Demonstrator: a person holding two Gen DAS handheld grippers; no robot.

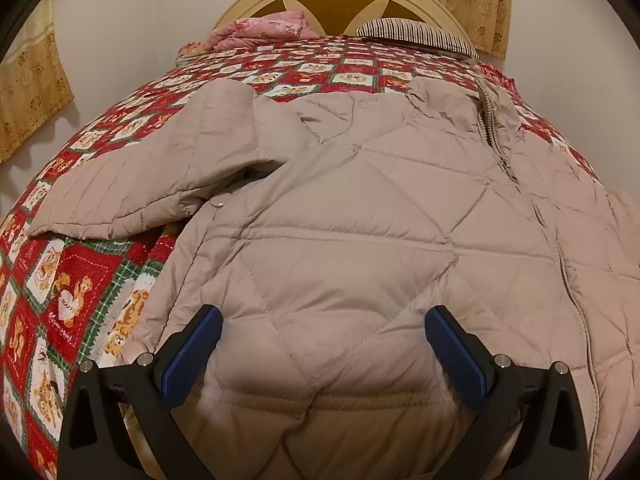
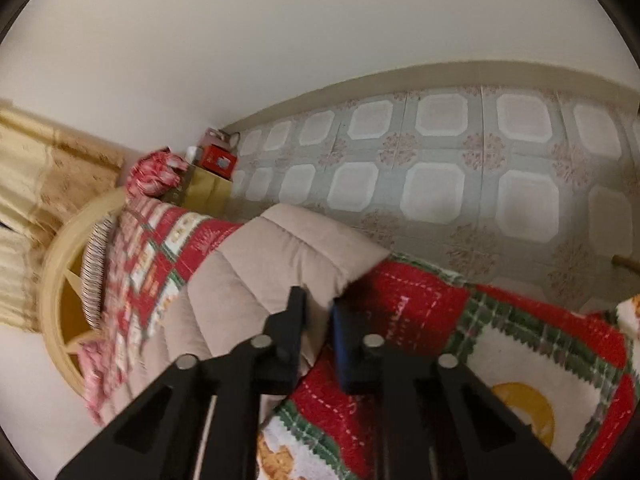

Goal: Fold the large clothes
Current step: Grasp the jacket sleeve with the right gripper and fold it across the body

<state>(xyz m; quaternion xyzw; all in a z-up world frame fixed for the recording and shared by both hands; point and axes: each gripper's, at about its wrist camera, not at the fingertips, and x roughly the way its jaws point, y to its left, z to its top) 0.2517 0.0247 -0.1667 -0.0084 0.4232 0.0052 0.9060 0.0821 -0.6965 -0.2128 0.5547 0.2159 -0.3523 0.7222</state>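
Two jaws: right pinches jacket (image 1: 360, 208) cuff, left open above hem.

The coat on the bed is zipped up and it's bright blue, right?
Not quite. The coat is beige, not blue; only the left gripper's pads are blue. The left wrist view shows it lying zipped up on the red patchwork bed cover, as you said.
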